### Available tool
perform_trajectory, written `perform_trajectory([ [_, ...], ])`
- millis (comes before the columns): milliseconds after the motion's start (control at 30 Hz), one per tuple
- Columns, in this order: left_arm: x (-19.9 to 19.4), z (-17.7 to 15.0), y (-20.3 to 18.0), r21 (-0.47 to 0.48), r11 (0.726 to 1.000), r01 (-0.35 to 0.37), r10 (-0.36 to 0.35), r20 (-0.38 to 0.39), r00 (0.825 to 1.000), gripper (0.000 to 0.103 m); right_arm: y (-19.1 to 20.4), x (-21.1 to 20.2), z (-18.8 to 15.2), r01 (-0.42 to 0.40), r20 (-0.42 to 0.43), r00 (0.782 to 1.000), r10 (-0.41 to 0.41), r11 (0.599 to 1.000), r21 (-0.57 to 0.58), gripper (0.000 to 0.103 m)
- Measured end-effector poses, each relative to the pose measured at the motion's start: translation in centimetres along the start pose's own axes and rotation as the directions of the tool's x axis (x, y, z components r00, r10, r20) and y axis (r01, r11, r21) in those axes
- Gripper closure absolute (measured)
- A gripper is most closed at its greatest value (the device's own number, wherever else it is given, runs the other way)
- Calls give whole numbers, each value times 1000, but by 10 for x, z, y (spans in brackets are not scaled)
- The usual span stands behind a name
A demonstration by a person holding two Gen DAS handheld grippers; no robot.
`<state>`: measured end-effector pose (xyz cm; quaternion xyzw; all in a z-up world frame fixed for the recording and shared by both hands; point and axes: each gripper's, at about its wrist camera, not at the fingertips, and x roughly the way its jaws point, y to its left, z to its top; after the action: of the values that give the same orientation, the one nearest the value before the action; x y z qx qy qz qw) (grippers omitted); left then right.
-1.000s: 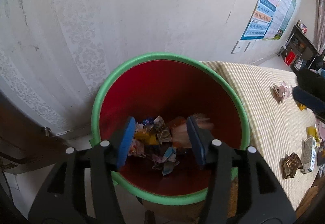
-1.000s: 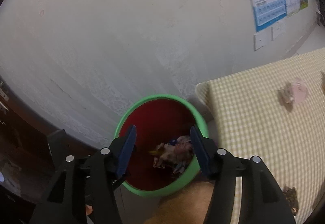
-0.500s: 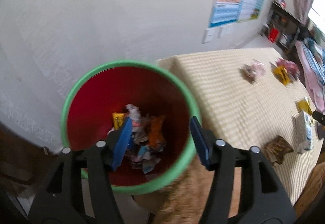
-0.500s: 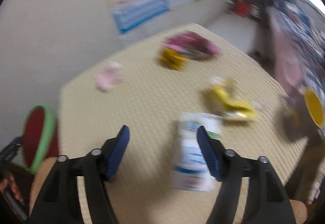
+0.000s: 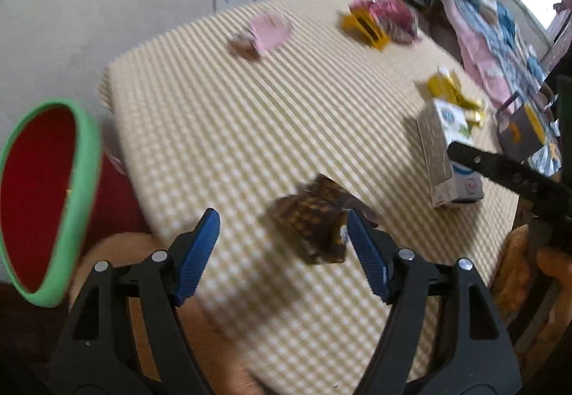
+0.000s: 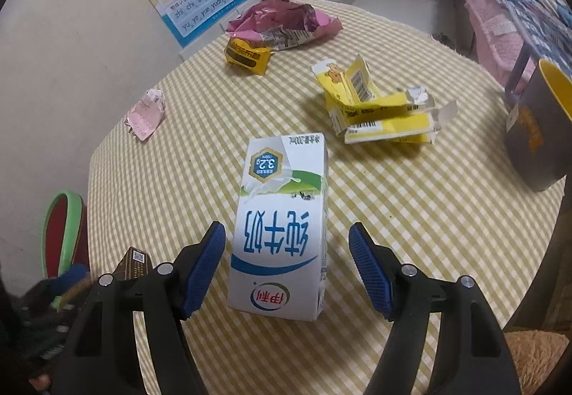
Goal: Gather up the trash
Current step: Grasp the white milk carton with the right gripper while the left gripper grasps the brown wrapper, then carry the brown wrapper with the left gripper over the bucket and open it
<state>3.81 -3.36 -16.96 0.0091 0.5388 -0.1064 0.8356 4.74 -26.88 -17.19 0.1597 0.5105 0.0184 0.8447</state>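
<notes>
Red bin [image 5: 39, 194] with green rim stood beside table [image 5: 221, 116], off its left edge; contents hidden in both views; six pieces left on cloth, so task judged unfinished. Right gripper [image 6: 287, 264], jaws spread, just widened, straddled milk carton [image 6: 282, 216], pads clear. Left gripper [image 5: 282, 252], jaws spread, just widened, empty, hovered by brown wrapper [image 5: 311, 216]. Pink wrapper [image 6: 146, 112], yellow packet [image 6: 246, 55], magenta bag [image 6: 282, 21], torn yellow box [image 6: 375, 105] lay farther off, untouched.

Yellow-checked tablecloth [image 6: 393, 216], white-and-blue milk carton [image 6: 282, 223], green-rimmed red bin [image 5: 43, 201]

Brown wrapper [image 5: 314, 219] (left wrist) — motion-blurred
</notes>
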Motion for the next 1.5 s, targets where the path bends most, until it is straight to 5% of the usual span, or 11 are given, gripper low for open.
perform_trajectory([
  [200,34,5,-23,24,1000,19,-17,-88,996,38,-8,-5,-2,-35,-4,999,35,999,32,34],
  [233,34,5,-26,37,999,2,0,-67,998,46,-7,-5,-1,-38,-4,999,38,999,31,34],
  [567,14,9,-28,65,998,12,-12,1,1000,47,-4,-2,-2,-44,-11,999,44,999,18,34],
  [900,-19,17,-18,82,994,-66,56,124,991,47,5,18,-7,1,-83,997,-3,1000,-29,34],
  [967,-22,18,-16,72,995,-69,59,135,989,47,9,16,-7,6,-67,998,-10,998,-55,45],
  [1500,-65,25,19,-6,996,-86,85,259,962,47,50,-49,-13,-111,100,987,123,987,-119,46],
])
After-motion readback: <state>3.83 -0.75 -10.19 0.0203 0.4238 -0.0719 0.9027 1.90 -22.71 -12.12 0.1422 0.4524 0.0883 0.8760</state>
